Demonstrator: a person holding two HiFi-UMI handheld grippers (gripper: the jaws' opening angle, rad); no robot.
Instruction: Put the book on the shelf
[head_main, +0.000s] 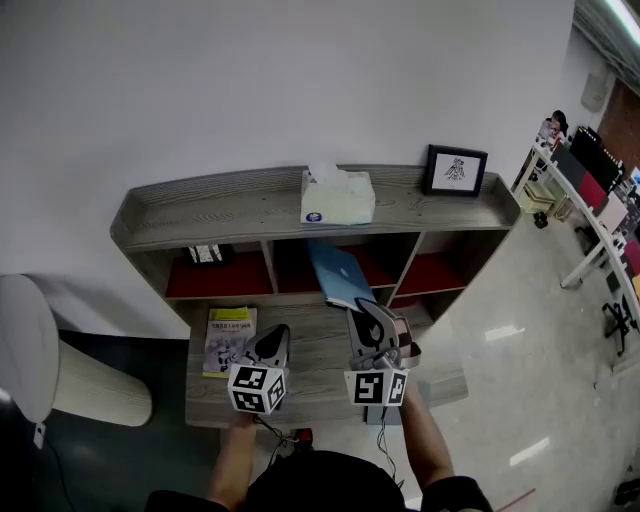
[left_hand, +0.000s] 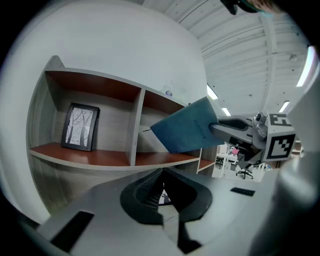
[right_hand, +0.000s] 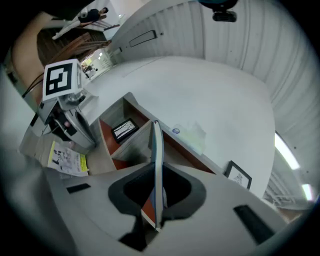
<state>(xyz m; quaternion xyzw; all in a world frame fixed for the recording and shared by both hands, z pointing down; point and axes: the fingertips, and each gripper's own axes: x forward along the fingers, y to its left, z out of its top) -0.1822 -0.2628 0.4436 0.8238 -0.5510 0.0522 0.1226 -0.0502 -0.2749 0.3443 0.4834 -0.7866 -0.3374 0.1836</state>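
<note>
The book (head_main: 340, 272), thin and blue, is pinched on edge by the right gripper (head_main: 360, 308), whose jaws are closed onto its covers. It is held tilted in the air just in front of the middle compartment of the shelf (head_main: 200, 215), above the shelf's lower ledge (head_main: 315, 352).

The shelf is grey wood with red-brown compartment floors and stands against a plain white wall (head_main: 300, 80). To the right of the shelf is a pale glossy floor (head_main: 520, 380), with office desks (head_main: 590, 190) further off on that side.

The left gripper (head_main: 272, 345) is over the ledge, to the left of the book. Its jaws are pressed together with nothing between them. A booklet (head_main: 230, 340) with a yellow edge lies flat on the left part of the ledge, beside that gripper. From the right gripper view, the shelf's upright divider (right_hand: 142, 137) lines up behind the book's edge.

On the shelf's top board are a tissue box (head_main: 337, 197) near the middle and a framed picture (head_main: 456, 170) toward the right end. The left compartment holds a small frame (head_main: 205, 254) leaning against the back. The middle compartment's contents cannot be made out behind the book.
</note>
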